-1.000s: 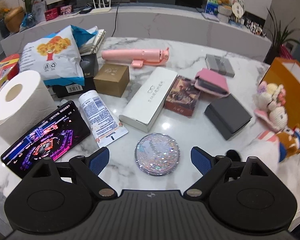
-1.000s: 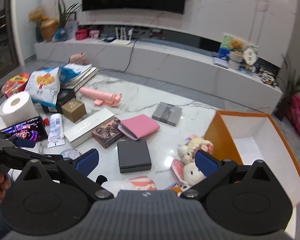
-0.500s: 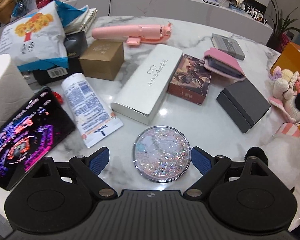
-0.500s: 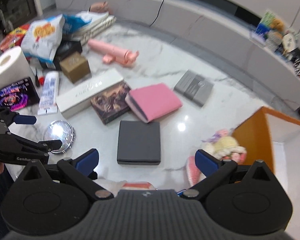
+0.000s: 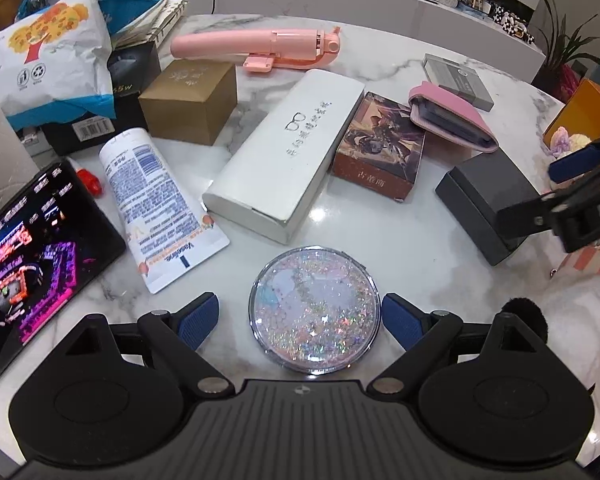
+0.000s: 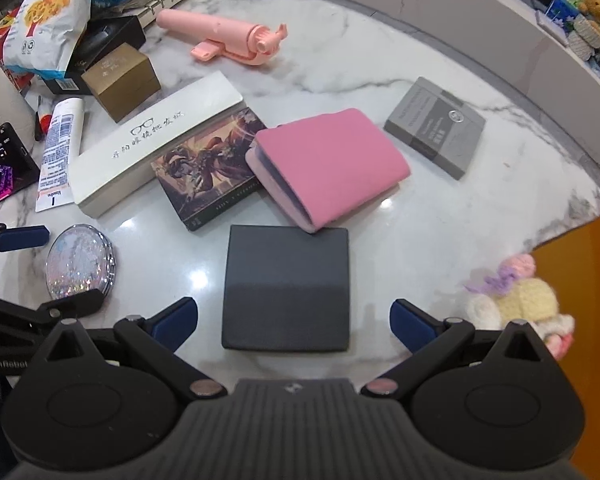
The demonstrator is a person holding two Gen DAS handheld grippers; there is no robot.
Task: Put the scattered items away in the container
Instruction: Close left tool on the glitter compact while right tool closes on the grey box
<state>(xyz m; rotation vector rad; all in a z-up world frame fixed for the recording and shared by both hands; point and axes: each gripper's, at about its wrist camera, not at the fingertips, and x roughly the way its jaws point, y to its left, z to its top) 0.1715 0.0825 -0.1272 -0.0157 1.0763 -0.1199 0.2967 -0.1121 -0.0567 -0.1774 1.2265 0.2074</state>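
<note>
Left wrist view: marble table [image 5: 380, 236]; white glasses case [image 5: 286, 152] ahead of the left gripper [image 5: 300, 318], fingers spread; glitter mirror [image 5: 314, 308] between them. Right gripper [image 6: 294, 322], spread, flanks the dark grey box [image 6: 286, 288]; orange container [image 6: 580, 320] to its right.

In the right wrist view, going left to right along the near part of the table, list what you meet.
glitter compact → dark grey box → plush toy → orange container

Left gripper [image 5: 298, 314] and right gripper [image 6: 294, 320] both hang low, jaws spread wide, holding nothing
</note>
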